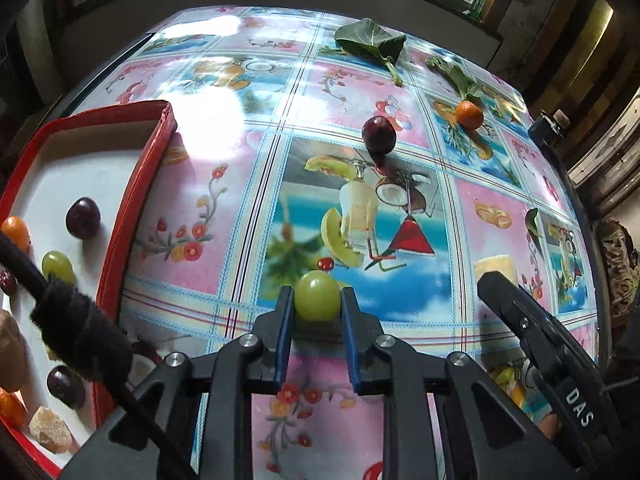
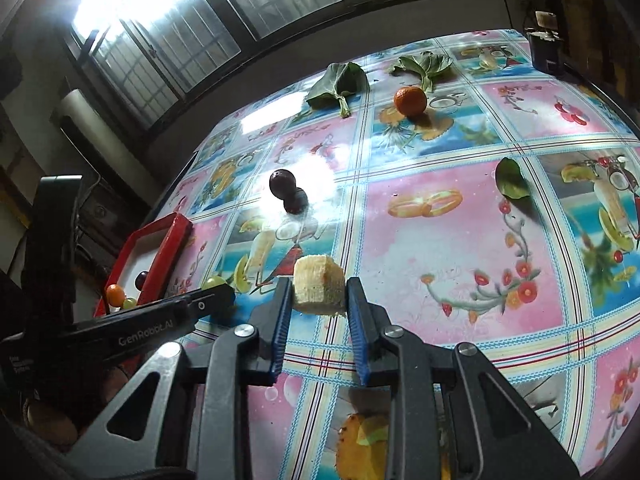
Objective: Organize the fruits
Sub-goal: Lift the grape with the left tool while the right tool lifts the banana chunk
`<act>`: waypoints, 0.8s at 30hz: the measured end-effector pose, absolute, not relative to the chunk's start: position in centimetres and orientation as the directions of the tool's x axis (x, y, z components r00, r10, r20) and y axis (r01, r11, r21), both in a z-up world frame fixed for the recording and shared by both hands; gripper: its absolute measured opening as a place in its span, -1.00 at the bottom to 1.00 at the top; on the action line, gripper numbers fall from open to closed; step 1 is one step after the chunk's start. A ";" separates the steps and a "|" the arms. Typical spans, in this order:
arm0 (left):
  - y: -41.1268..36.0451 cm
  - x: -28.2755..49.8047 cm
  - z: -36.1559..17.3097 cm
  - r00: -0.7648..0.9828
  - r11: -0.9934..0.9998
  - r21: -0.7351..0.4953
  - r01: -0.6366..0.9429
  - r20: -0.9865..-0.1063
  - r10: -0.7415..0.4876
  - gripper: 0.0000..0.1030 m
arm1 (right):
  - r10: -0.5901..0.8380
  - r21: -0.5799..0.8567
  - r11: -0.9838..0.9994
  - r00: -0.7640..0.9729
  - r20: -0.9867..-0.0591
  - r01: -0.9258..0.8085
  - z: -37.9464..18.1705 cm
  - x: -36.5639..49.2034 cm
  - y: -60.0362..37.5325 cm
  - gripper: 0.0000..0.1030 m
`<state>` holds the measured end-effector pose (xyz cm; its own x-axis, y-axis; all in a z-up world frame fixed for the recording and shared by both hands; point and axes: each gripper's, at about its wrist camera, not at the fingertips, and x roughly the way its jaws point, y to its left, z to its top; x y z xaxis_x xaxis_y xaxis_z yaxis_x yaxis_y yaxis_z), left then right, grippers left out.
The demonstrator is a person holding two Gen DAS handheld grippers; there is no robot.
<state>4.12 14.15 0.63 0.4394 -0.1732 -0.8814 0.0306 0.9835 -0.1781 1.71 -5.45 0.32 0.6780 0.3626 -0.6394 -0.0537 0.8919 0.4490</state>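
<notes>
Left tool (image 1: 317,300) pinches the green grape (image 1: 317,297), right tool (image 2: 319,294) the banana chunk (image 2: 319,289); we lift both gently, straight up, then over to the red tray (image 1: 132,200).

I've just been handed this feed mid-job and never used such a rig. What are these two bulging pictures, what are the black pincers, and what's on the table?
No robot arm here: a person holds a two-finger gripper in each hand, and each carries a wide-angle camera looking along its fingers, hence the bulge.

The left wrist view shows the left gripper, its jaws shut on a green grape. The right wrist view shows the right gripper, its jaws shut on a pale yellow chunk, perhaps banana.

Each gripper also shows at the edge of the other's picture.

Both work over a table with a printed fruit cloth. Loose on it lie a dark plum, a small orange and green leaves. At the left stands a red tray, already holding several fruits.
</notes>
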 end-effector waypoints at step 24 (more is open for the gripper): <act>18.8 -7.6 7.1 0.641 0.988 0.038 -0.150 -0.757 0.126 -0.58 | 0.345 0.506 0.862 0.700 -0.626 0.028 -0.4 1.7 -7.2 -0.44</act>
<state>-7.61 18.75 7.09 0.6407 0.1259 -0.7574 -0.1497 0.9880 0.0375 1.71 -7.22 -0.38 0.6999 0.3445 -0.6256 0.0282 0.8619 0.5062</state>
